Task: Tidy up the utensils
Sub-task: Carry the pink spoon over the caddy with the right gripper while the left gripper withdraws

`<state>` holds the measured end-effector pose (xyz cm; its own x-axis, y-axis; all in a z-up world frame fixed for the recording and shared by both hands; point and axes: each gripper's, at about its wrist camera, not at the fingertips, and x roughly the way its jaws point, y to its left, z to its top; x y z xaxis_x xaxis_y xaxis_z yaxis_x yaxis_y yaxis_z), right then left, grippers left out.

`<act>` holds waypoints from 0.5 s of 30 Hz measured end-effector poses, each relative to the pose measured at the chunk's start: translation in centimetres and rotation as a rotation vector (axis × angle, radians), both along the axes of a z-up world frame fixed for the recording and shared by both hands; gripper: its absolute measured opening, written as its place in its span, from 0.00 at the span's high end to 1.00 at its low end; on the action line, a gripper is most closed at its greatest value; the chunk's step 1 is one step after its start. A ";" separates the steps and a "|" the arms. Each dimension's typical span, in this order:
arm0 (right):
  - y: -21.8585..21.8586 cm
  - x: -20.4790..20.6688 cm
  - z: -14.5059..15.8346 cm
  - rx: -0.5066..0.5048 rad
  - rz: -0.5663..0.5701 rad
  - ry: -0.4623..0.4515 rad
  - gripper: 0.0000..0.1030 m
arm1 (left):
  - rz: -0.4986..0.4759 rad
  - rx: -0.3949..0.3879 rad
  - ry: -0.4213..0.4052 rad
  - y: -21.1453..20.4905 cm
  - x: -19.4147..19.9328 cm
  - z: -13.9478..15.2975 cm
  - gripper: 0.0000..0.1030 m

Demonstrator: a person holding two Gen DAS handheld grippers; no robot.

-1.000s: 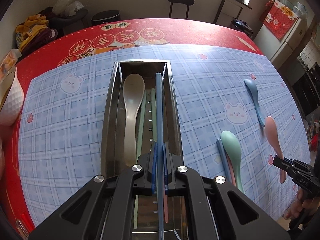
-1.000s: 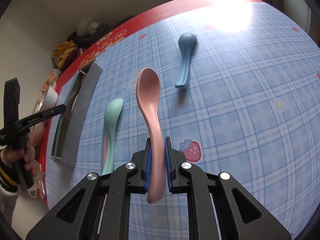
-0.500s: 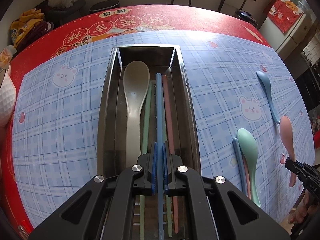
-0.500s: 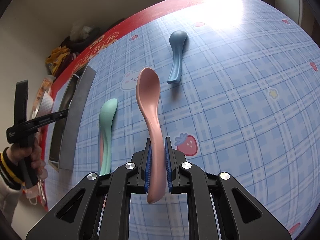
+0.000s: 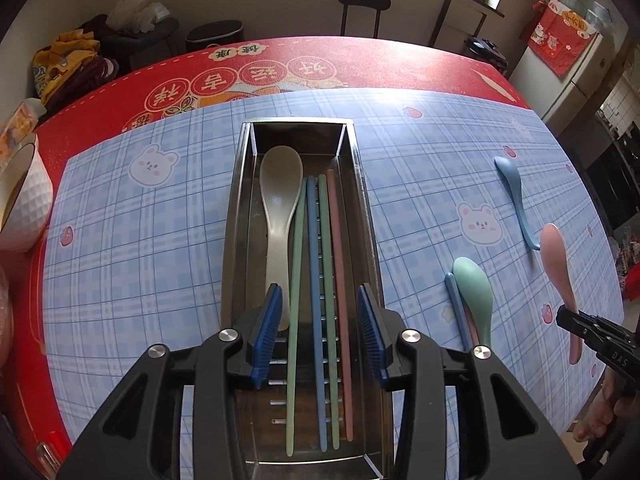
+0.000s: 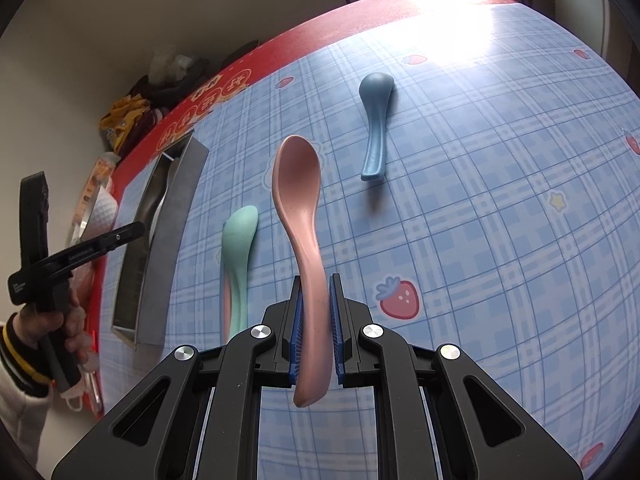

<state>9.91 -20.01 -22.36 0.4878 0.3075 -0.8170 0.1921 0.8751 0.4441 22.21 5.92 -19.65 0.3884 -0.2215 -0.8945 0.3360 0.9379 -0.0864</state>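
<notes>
The left gripper [image 5: 320, 332] hangs over the near end of the steel tray [image 5: 236, 216], its jaws opening with nothing pinched; four chopsticks [image 5: 316, 280] and a beige spoon [image 5: 278, 216] lie inside the tray. Right of the tray, the right gripper [image 6: 316, 316] clamps the pink spoon [image 6: 298, 184], beside the green spoon [image 6: 238, 248] and blue spoon [image 6: 374, 120].

Two handheld black plastic grippers, the left gripper [image 5: 320, 330] and the right gripper [image 6: 316, 332], each with triangular cut-outs, round silver screws and ribbed blue pads [image 5: 266, 336] on the fingers, gripped by a hand [image 6: 60, 328] in a white sleeve [image 6: 18, 368] with a black-and-yellow striped cuff.
</notes>
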 end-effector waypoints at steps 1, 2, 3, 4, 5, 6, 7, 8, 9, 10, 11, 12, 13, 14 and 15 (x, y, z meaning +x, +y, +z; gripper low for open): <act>0.2 0.1 0.1 0.004 0.001 0.001 0.88 | 0.000 0.002 -0.012 0.2 -0.5 0.4 0.51; 0.5 0.3 0.2 0.006 0.002 0.002 0.88 | 0.001 0.006 -0.021 0.4 -0.9 0.7 0.47; 0.8 0.5 0.3 0.006 0.003 0.002 0.88 | 0.003 0.012 -0.028 0.5 -1.3 0.9 0.37; 1.1 0.7 0.4 0.007 0.005 0.003 0.88 | 0.002 0.012 -0.032 0.6 -1.8 1.1 0.30; 1.4 0.9 0.5 0.011 0.006 0.007 0.88 | -0.001 0.007 -0.036 0.8 -2.3 1.3 0.26; 1.7 1.0 0.5 0.015 0.006 0.011 0.88 | 0.001 0.011 -0.044 1.0 -2.7 1.4 0.20; 2.0 1.2 0.5 0.019 0.006 0.016 0.88 | 0.007 0.020 -0.054 1.2 -3.2 1.5 0.15; 2.4 1.3 0.6 0.021 0.006 0.020 0.88 | 0.014 0.028 -0.063 1.5 -3.5 1.6 0.13; 2.8 1.5 0.6 0.024 0.007 0.023 0.88 | 0.021 0.028 -0.066 1.8 -3.9 1.6 0.11; 3.2 1.6 0.8 0.023 0.008 0.026 0.88 | 0.025 0.023 -0.063 2.2 -4.2 1.5 0.08; 3.7 1.8 0.9 0.024 0.009 0.029 0.88 | 0.030 0.017 -0.059 2.5 -4.4 1.5 0.06; 4.2 2.0 1.0 0.028 0.011 0.033 0.88 | 0.033 0.014 -0.058 2.9 -4.6 1.5 0.06; 4.6 2.3 1.0 0.029 0.011 0.036 0.88 | 0.031 0.009 -0.057 3.3 -4.7 1.5 0.06; 5.1 2.5 1.1 0.031 0.012 0.040 0.88 | 0.028 0.003 -0.058 3.6 -4.9 1.5 0.06; 5.7 2.8 1.2 0.033 0.014 0.044 0.88 | 0.028 0.000 -0.065 4.0 -5.1 1.5 0.06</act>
